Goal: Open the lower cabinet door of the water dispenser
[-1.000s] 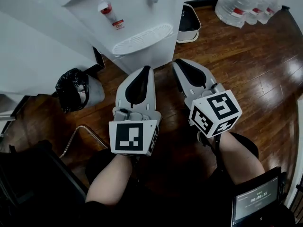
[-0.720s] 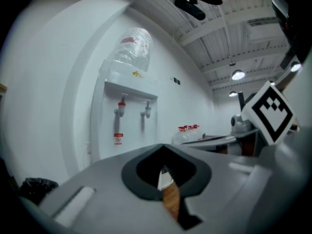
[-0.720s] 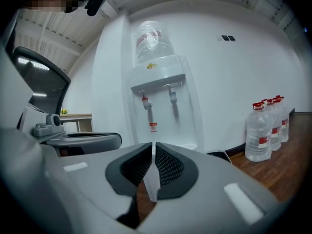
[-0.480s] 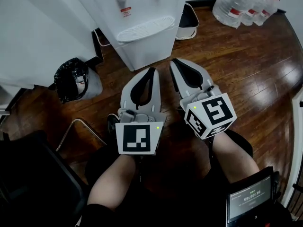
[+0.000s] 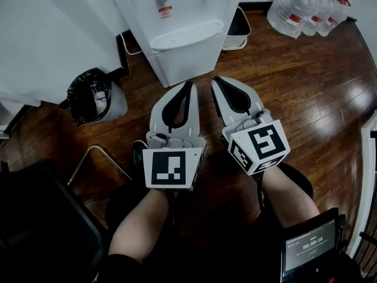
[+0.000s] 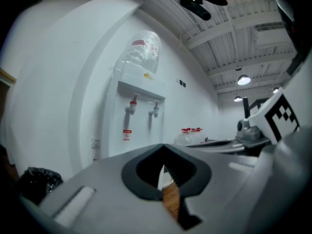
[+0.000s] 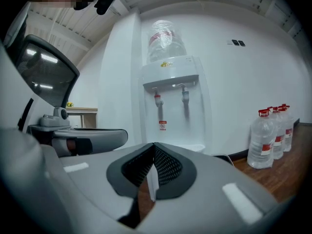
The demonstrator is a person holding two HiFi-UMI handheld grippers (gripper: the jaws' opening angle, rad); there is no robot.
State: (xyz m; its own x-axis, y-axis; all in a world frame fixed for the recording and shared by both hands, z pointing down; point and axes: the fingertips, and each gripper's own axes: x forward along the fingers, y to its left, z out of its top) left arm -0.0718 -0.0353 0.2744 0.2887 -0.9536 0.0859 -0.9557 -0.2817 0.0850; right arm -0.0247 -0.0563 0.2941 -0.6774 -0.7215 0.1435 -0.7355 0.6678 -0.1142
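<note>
- Nearest the camera, the person's forearms carried both tools side by side. The left hand-held gripper (image 5: 186,87) and the right hand-held gripper (image 5: 217,81) pointed about level at the same target, probably so either could reach it.
- Both had their jaws pressed together with nothing between them. Each gripper view showed only a sliver of wooden floor (image 5: 306,93) through the gap behind the tips.
- Just ahead of both sets of tips, and apart from them, stood the water dispenser (image 5: 182,16).
- Its lower cabinet door (image 5: 184,66) faced the hand-held grippers below the drip tray (image 5: 188,34). It seemed to sit flush and closed, though the steep head view foreshortened it and the gripper bodies hid it in their own views.
- Neither hand-held gripper touched the door, so opening it would call for parted jaws or a tip hooked at its edge.
- Left of the left hand-held gripper sat a black bin bag (image 5: 88,99).
- Far beyond the right hand-held gripper stood spare water bottles (image 5: 306,7).
</note>
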